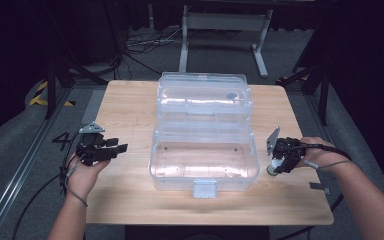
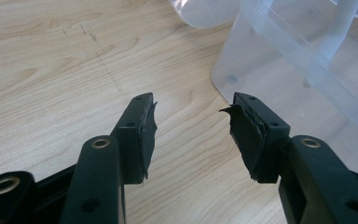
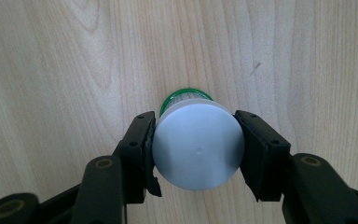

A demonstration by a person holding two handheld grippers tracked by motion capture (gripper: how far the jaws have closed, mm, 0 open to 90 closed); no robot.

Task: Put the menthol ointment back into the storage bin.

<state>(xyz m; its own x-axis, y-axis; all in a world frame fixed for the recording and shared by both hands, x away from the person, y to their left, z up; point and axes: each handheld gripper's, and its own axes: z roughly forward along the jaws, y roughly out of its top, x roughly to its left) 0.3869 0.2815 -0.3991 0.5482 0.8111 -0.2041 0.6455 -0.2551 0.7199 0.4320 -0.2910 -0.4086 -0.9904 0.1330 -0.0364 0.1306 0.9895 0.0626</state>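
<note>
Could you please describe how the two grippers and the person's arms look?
Both the left gripper and the right gripper are black, each with two flat jaws lined with worn, torn black pads. Each carries a grey three-cornered plate and trails a dark cable. The forearms are bare, without sleeves.

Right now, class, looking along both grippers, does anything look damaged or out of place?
Yes: the black rubber pads on the left gripper look torn and ragged, peeling at their edges, and one pad on the right gripper, shut on the white-capped green bottle, is frayed too. The open clear plastic box looks intact.
</note>
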